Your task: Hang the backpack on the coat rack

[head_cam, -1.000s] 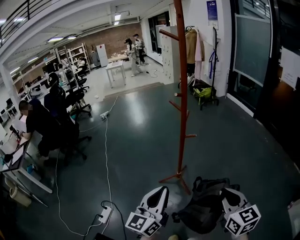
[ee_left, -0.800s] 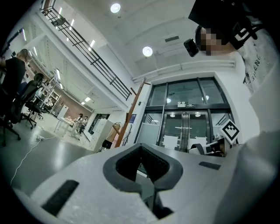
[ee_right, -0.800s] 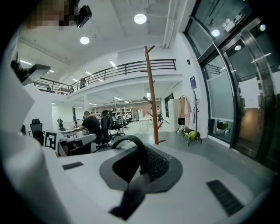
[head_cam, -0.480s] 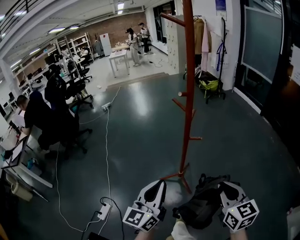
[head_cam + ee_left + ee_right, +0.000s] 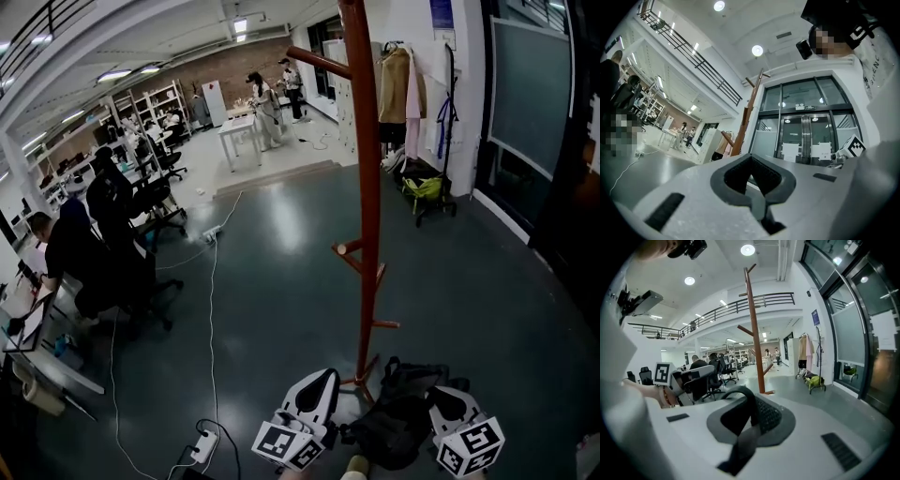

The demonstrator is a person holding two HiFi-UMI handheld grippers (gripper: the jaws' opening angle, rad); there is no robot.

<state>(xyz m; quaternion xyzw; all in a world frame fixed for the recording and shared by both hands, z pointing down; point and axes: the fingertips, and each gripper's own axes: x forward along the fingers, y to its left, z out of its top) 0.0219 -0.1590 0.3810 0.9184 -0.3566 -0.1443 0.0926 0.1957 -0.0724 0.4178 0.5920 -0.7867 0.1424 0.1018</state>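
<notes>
Black backpack [image 5: 398,427] slung low between the two hand-held grippers, right by the foot of the coat rack [image 5: 367,216] and just to the right of its splayed legs; from where it sits I can't tell whether its bottom touches the floor [image 5: 281,262]. The rack is a tall red-brown wooden pole standing upright on glossy grey-green concrete, with one long peg [image 5: 317,62] angling off near the top and short pegs lower down the pole, all well above the bag.

The right gripper [image 5: 442,398] has its jaws nearly together, pinched on a black strap [image 5: 749,427] that loops up over the dark pads and trails back down towards the camera. The left gripper [image 5: 319,382] sits on the bag's other side with its jaws drawn together along a thin seam; there is a dark sliver low in that seam, and I can't tell if it is part of the bag. Both tools point towards the pole.

Off to the left, people sit at desks [image 5: 75,253] on black office chairs, and a white power strip [image 5: 206,442] lies on the floor with its cable running away across the room. Behind the rack, coats hang on a rail [image 5: 394,84] beside a green bag [image 5: 427,187]
</notes>
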